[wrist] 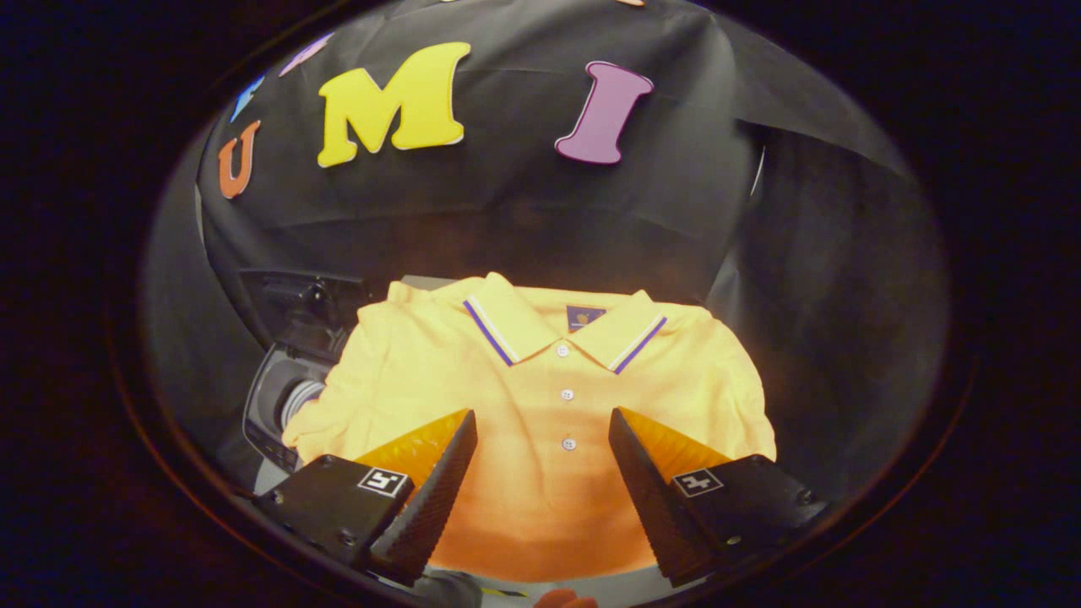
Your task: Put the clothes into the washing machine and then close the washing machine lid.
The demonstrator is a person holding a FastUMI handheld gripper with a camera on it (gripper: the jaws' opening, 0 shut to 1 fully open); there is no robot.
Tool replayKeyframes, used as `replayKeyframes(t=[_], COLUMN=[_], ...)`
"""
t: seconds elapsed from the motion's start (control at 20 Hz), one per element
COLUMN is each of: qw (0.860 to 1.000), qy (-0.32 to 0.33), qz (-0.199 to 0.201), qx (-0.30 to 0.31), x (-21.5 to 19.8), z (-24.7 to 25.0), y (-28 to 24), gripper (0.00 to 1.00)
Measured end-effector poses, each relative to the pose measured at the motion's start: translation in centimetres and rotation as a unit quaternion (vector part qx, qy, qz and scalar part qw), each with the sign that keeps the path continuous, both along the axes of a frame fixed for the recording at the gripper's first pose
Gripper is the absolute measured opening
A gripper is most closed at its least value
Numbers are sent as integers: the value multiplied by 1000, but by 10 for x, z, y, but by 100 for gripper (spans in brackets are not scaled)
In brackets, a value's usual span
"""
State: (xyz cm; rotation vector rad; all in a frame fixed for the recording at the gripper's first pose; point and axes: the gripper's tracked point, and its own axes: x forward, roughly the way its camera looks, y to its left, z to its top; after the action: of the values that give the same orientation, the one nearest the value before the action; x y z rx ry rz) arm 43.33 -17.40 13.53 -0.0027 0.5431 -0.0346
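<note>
**Hovering over one yellow polo shirt with the gripper spread wide**

Sitting farthest to the left is one washing machine [283, 397], dark and partly in shadow, its open lid [300, 308] standing up behind the round opening. One sleeve of the shirt is draping over the machine's near rim, so the two are touching there.

Lying just to the right of the machine is one yellow polo shirt [540, 405], spread front side up on a pale bench [625, 587]. Its collar [562, 325] is pointing away from the gripper and is carrying purple and white stripes along both edges. One small dark label is showing inside the neck. Three white buttons [567, 394] are running in a line down the placket, the lowest one sitting level with the fingertips.

Hanging above the shirt's lower half is the gripper [542, 426], its two fingers standing well apart with nothing between them but the shirt's chest below. Whether the fingers are touching the cloth I cannot tell. Each finger is carrying one square marker on its block, making two markers in all.

Showing at the near edge of the bench, below the shirt's hem, is a small part of a person's hand [562, 599].
</note>
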Motion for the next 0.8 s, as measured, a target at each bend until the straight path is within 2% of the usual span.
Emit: replayKeyframes(t=[0.45, 0.6, 0.7, 0.8], qw=[1000, 999, 996, 996], qy=[26, 29, 32, 58], qz=[4, 6, -10, 2], qx=[7, 35, 77, 66], x=[7, 6, 5, 2], z=[-15, -18, -19, -22], y=[-7, -6, -4, -5], gripper=[99, 99, 99, 98])
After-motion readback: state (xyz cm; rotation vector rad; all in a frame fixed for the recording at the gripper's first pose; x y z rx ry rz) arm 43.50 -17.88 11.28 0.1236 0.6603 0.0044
